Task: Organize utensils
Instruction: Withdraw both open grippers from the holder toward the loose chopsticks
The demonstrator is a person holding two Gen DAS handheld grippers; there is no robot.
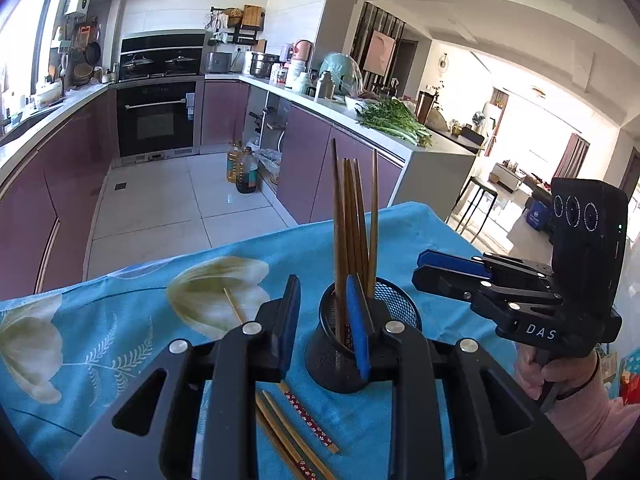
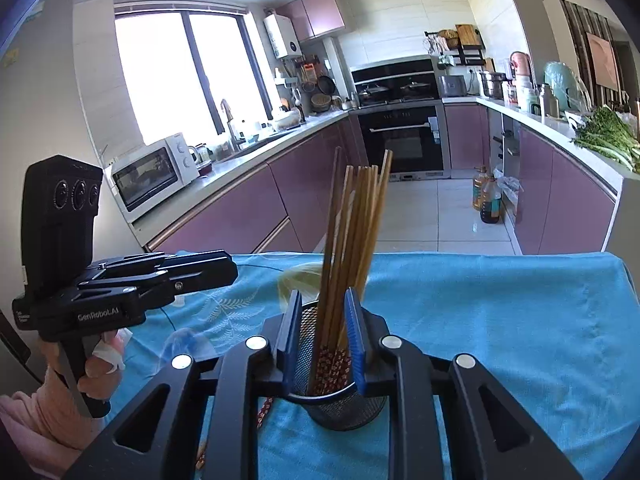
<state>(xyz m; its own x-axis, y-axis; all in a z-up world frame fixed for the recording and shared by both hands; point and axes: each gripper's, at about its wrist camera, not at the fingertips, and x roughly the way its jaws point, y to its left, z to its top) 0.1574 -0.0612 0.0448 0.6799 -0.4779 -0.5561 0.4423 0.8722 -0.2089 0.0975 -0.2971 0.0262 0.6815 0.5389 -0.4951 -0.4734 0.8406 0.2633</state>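
Chopsticks (image 2: 352, 248) stand in the mesh cup (image 2: 340, 408) near the table's (image 2: 500, 320) near edge; your left gripper (image 1: 324, 312) and right gripper (image 2: 324, 320) both gape, holding nothing.

A turquoise cloth (image 1: 132, 320) printed with cream tulip blooms and pale fern sprigs is covering the tabletop. A black wire-mesh cylindrical cup (image 2: 340, 400) is showing tan wooden chopsticks (image 2: 352, 240) with red, white-flowered handle ends. Loose matching tan chopsticks (image 1: 296, 436) are lying on the cloth. Both black plastic grippers are showing blue pads (image 1: 358, 320).
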